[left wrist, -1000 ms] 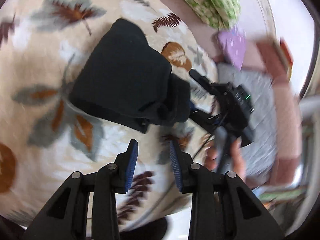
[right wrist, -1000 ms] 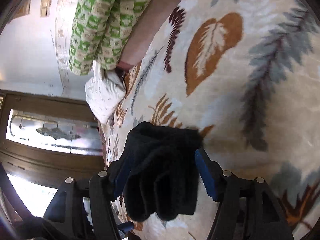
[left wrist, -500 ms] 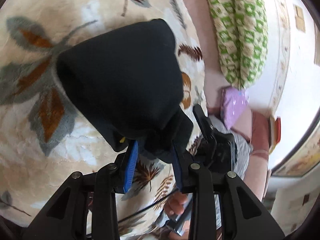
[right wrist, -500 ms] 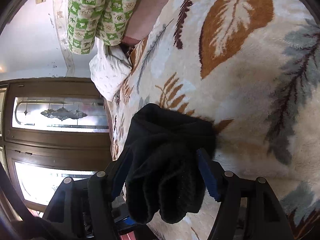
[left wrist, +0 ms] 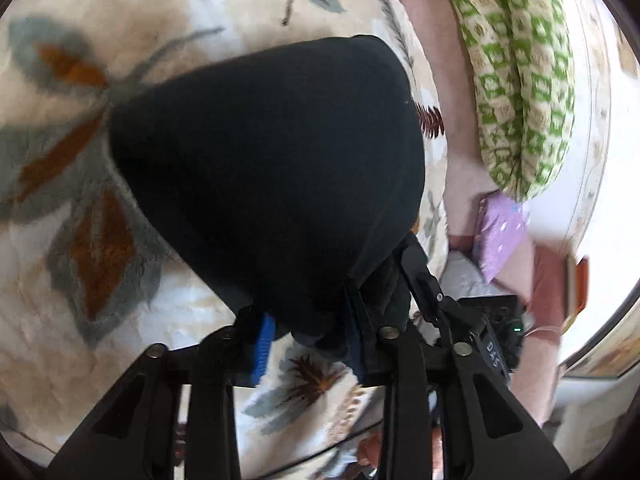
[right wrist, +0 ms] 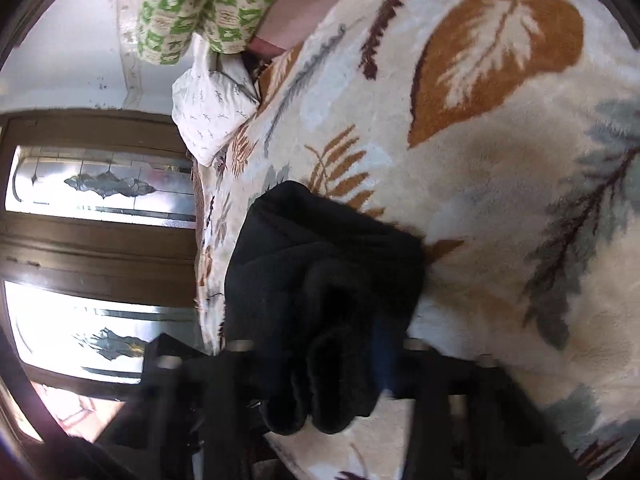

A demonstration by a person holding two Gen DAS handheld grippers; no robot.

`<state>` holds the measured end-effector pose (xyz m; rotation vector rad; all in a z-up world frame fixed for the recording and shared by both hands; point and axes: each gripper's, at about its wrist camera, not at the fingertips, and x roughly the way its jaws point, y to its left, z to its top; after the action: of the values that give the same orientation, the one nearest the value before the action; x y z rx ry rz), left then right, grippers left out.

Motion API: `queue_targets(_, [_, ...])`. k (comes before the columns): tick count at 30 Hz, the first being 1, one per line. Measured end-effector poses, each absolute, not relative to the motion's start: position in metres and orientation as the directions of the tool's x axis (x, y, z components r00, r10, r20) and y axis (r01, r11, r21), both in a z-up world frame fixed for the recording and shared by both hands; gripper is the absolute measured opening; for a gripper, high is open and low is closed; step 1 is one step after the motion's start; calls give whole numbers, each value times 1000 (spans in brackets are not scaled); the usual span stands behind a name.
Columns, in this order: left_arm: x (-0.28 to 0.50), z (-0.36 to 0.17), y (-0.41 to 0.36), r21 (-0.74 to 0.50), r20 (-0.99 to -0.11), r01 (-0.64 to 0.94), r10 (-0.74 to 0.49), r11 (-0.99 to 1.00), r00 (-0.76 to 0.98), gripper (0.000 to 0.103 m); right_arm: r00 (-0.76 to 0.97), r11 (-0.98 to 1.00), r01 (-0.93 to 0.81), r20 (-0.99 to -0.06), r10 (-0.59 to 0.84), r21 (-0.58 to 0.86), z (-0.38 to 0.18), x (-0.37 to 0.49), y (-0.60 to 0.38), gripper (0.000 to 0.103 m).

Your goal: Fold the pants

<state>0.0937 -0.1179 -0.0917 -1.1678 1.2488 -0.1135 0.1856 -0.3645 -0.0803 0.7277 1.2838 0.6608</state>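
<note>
The black pants [left wrist: 276, 168] are folded into a thick bundle on a cream blanket with a leaf print [left wrist: 80, 320]. My left gripper [left wrist: 308, 336] stands around the bundle's near edge, its blue pads against the cloth. The right gripper [left wrist: 424, 280] shows in the left wrist view, holding the same end from the right. In the right wrist view the pants [right wrist: 320, 280] bunch between my right gripper [right wrist: 320, 364], whose fingers are blurred and partly hidden by cloth.
A green and white patterned pillow [left wrist: 516, 80] lies along the far side of the bed, with a purple cushion [left wrist: 500, 236] below it. A white pillow [right wrist: 208, 120] and a glass-panelled wooden door [right wrist: 92, 240] show in the right wrist view.
My left gripper has moved forward onto the pants and its pads have closed on the near edge. The right gripper has closed in on the bundle, and the bundle has risen slightly.
</note>
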Motion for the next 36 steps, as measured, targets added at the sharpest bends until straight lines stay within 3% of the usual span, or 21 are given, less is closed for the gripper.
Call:
queue_targets(4, [96, -74, -113, -726, -684, -459, -606, 511, 406, 17, 200, 639, -110, -613, 765, 761, -67, 181, -360, 23])
queue_targets(11, [92, -43, -95, -717, -693, -395, -529, 574, 489, 17, 239, 533, -234, -483, 842, 813, -28, 185, -335, 21])
queue_targets(15, [96, -68, -104, -688, -725, -424, -540, 589, 428, 17, 248, 559, -181, -513, 822, 809, -54, 191, -338, 21])
queue_targets(19, [96, -87, -120, -671, -741, -421, -549, 610, 387, 18, 246, 641, -140, -601, 761, 754, -88, 187, -352, 21])
queue_targets(24, [92, -88, -124, -672, -740, -390, -557, 630, 376, 22, 272, 668, -175, -617, 739, 723, -100, 177, -360, 18])
queue_targets(30, [79, -67, -118, -676, -735, -299, -585, 674, 343, 21, 284, 682, -182, -627, 726, 708, -68, 169, -367, 32])
queue_targets(32, [72, -63, -114, -672, -739, -278, -595, 686, 317, 21, 294, 678, -188, -618, 729, 711, -55, 162, -366, 44])
queue_targets(36, [71, -62, -100, -696, -718, -283, -641, 660, 272, 20, 307, 702, -162, -640, 704, 694, -47, 147, -369, 48])
